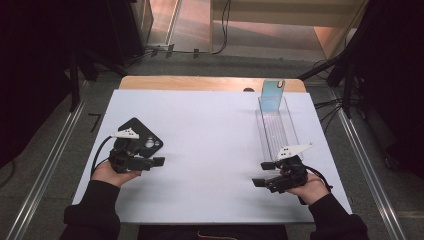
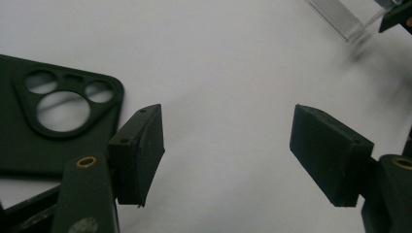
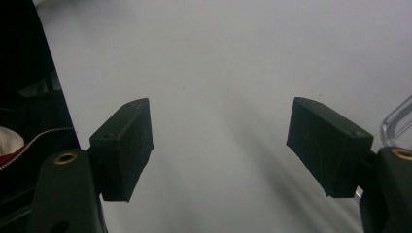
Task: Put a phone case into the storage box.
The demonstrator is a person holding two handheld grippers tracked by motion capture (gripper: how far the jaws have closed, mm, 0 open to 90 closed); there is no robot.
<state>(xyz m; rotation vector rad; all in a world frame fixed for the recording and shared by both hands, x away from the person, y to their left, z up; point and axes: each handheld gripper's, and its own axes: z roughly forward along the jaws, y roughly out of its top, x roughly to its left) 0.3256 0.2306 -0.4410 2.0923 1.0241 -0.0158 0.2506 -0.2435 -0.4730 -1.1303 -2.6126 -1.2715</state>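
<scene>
A black phone case (image 1: pixel 142 137) with camera cut-outs lies flat on the white table sheet (image 1: pixel 210 145) at the left. In the left gripper view the black phone case (image 2: pixel 53 126) lies just left of the left jaw. My left gripper (image 1: pixel 154 163) hovers at its near edge, open, with bare sheet between the jaws (image 2: pixel 226 150). My right gripper (image 1: pixel 262 174) is at the near end of a clear plastic rack (image 1: pixel 277 130), open and empty (image 3: pixel 218 145). A light blue phone case (image 1: pixel 272 95) stands upright at the rack's far end.
The rack's near corner (image 2: pixel 340 14) appears top right in the left gripper view, and its curved edge (image 3: pixel 396 121) at the right of the right gripper view. A wooden table edge (image 1: pixel 200 82) runs along the back. Dark floor and cables surround the table.
</scene>
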